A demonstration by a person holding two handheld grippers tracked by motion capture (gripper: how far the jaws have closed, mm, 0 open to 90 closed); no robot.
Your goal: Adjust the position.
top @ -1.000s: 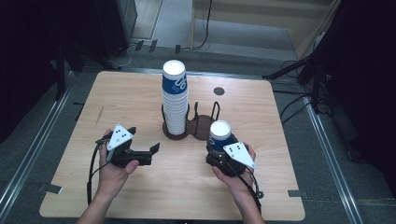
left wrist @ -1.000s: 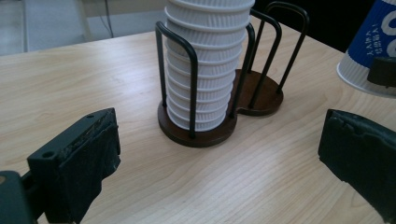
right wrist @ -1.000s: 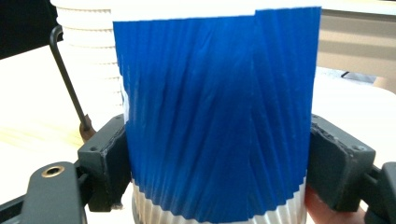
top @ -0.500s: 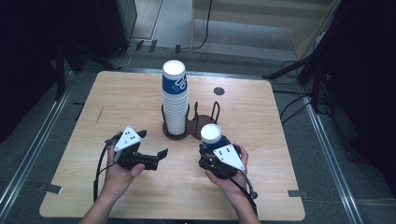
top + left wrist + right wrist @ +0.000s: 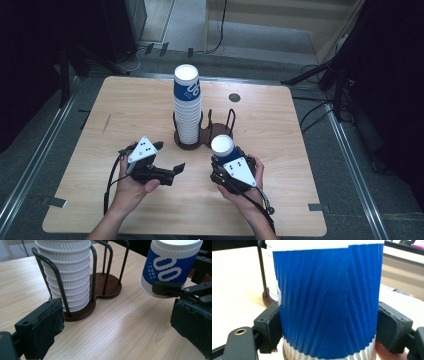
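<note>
My right gripper (image 5: 226, 164) is shut on a blue ribbed paper cup (image 5: 223, 148), held just in front of the rack. In the right gripper view both pads (image 5: 393, 327) press the cup (image 5: 327, 300) low on its sides. My left gripper (image 5: 170, 170) is open with nothing between its jaws, at the left of the cup and pointing towards it. A tall stack of cups (image 5: 187, 107), blue at the top and white below, stands in the left ring of a dark wire rack (image 5: 202, 144). From the left gripper view, the stack (image 5: 67, 277) is ahead on the left and the held cup (image 5: 170, 267) on the right.
The rack's right ring (image 5: 220, 122) has no cup in it. The wooden table (image 5: 125, 115) has a small dark round hole (image 5: 234, 97) behind the rack. Metal rails and cables run along the floor on both sides of the table.
The right gripper has carried the cup a little to the left and towards the front edge. The left gripper has shifted right, closer to the cup.
</note>
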